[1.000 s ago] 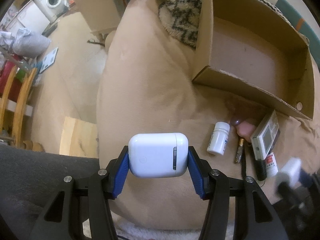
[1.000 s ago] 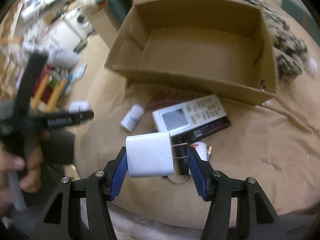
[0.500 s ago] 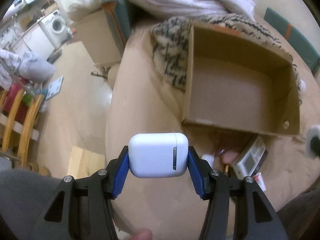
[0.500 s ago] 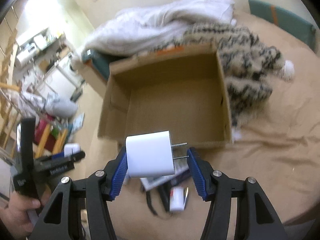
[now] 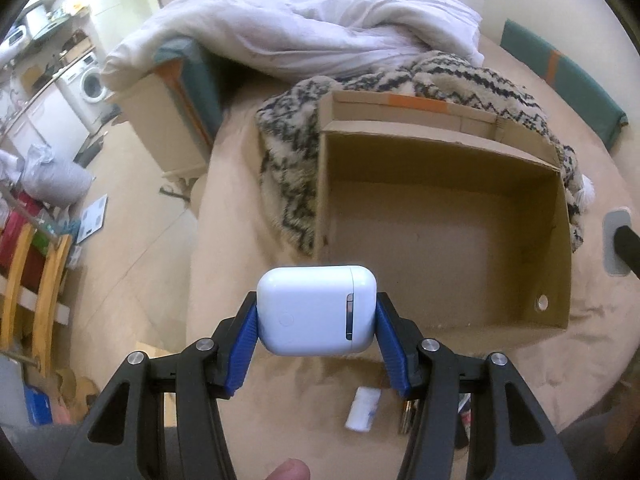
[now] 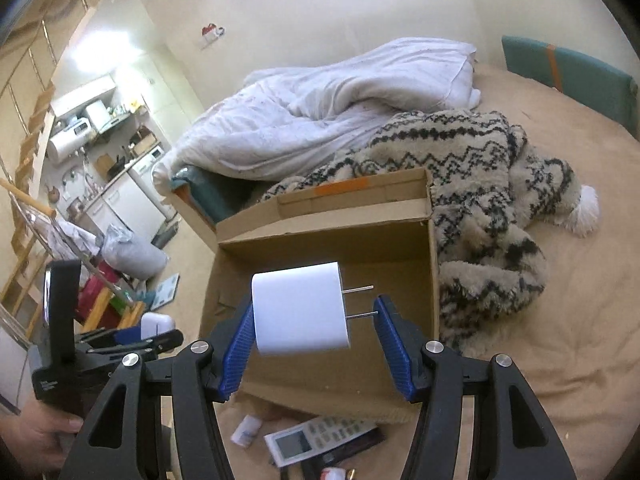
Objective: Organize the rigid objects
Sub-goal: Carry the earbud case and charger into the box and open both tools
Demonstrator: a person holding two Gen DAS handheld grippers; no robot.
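My left gripper [image 5: 316, 322] is shut on a white earbud case [image 5: 316, 310], held in the air just short of the near left corner of an open, empty cardboard box [image 5: 440, 248] on the tan bed. My right gripper [image 6: 316, 320] is shut on a white plug charger [image 6: 300, 312], prongs pointing right, held over the box's [image 6: 332, 360] near side. The left gripper with its case also shows in the right wrist view [image 6: 152, 330] at lower left.
A small white bottle [image 5: 362, 408], a battery [image 5: 406, 420], a white remote [image 6: 320, 438] and a black device [image 6: 356, 450] lie on the bed before the box. A patterned blanket [image 6: 480, 208] and white duvet [image 5: 312, 28] lie behind it. The bed's left edge drops to the floor.
Both grippers have risen and moved forward toward the box, each still holding its object. The small items on the bed now sit low in both views.
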